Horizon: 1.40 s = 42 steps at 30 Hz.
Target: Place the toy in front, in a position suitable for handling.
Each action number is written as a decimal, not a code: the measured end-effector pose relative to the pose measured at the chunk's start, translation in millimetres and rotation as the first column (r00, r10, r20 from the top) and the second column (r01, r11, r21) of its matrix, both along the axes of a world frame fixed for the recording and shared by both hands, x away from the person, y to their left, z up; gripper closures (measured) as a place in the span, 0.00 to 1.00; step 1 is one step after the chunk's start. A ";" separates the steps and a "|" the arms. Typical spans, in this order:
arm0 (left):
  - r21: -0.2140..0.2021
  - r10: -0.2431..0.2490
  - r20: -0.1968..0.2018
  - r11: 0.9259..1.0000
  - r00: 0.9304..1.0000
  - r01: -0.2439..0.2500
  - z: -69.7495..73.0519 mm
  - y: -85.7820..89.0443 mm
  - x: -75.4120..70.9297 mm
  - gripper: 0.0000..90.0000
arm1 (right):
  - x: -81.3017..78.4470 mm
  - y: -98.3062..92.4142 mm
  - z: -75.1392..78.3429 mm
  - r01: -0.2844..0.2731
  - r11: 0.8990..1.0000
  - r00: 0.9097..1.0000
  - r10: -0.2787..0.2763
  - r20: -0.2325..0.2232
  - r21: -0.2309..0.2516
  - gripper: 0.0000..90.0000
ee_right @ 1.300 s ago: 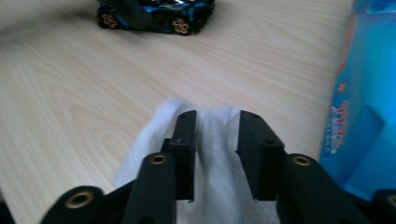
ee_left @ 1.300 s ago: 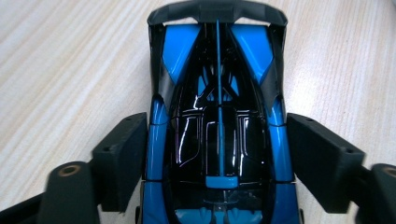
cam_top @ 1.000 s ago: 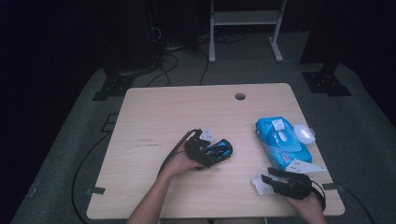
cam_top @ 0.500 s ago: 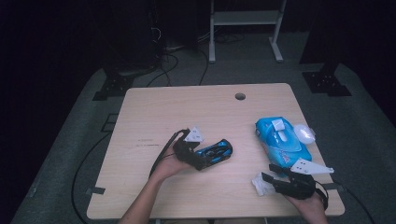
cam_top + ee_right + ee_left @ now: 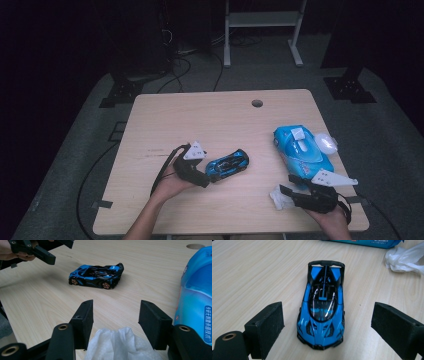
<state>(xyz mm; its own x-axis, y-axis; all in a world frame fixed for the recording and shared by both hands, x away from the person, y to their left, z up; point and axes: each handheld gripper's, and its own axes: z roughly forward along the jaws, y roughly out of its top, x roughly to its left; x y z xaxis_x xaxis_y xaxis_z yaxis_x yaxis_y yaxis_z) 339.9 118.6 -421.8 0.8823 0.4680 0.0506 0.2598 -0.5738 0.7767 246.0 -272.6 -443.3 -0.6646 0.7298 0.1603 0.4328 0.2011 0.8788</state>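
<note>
Standing on its wheels near the middle of the desk (image 5: 200, 115), the blue toy car (image 5: 227, 164) has its nose toward the left gripper (image 5: 206, 178). That gripper's jaws are spread wide and have just been opening further; in the left gripper view the car (image 5: 322, 307) sits between and slightly beyond the two black pads (image 5: 265, 327), clear of both, so nothing is held. In the high view the left gripper sits just beside the car's near end, and whether a jaw tip brushes the bodywork there is hard to tell from that angle.

At the near right edge of the desk, the right gripper (image 5: 286, 191) is partly open, and its jaws too have just been opening. A crumpled white wipe (image 5: 120, 343) lies between its pads (image 5: 85, 317) in the right gripper view, seemingly loose rather than pinched, with gaps showing on both sides. A blue pack of wipes (image 5: 301, 149) lies just beyond the right gripper, near the desk's right side, well apart from the car
</note>
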 end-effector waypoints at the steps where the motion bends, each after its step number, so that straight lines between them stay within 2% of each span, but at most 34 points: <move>1: -0.007 0.002 -0.002 1.000 1.000 -0.002 -0.4 1.6 -1.8 0.11 | 0.0 0.2 0.1 0.000 1.000 1.000 0.000 0.001 0.000 0.49; 5: -0.007 0.009 0.003 1.000 1.000 -0.009 -1.3 7.8 -8.5 0.11 | 0.0 1.3 0.5 -0.004 1.000 1.000 0.004 0.001 -0.001 0.48; 15: -0.041 0.041 -0.008 0.998 0.999 -0.041 -8.3 24.6 -23.5 0.11 | 0.2 2.2 0.4 -0.013 1.000 1.000 0.013 0.007 0.000 0.46; 29: -0.052 0.080 -0.004 0.995 0.997 -0.081 -15.2 47.0 -41.9 0.10 | -0.3 2.9 0.1 -0.013 1.000 1.000 0.013 0.010 0.007 0.45; 36: -0.084 0.117 -0.012 0.990 0.993 -0.117 -21.9 61.9 -50.9 0.10 | 0.4 4.9 -1.0 -0.014 1.000 1.000 0.014 0.002 0.008 0.44; 42: -0.085 0.134 -0.002 0.987 0.991 -0.134 -20.6 73.2 -56.2 0.10 | 0.5 7.0 -0.4 -0.016 1.000 1.000 0.016 0.010 0.004 0.44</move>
<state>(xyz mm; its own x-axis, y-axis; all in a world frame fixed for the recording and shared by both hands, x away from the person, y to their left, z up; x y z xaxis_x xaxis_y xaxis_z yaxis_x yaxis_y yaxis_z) 283.7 191.8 -442.4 0.8112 0.5847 0.0093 0.3268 -0.4665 0.8220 246.6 -265.5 -443.7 -0.6775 0.7187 0.1566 0.4208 0.2041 0.8839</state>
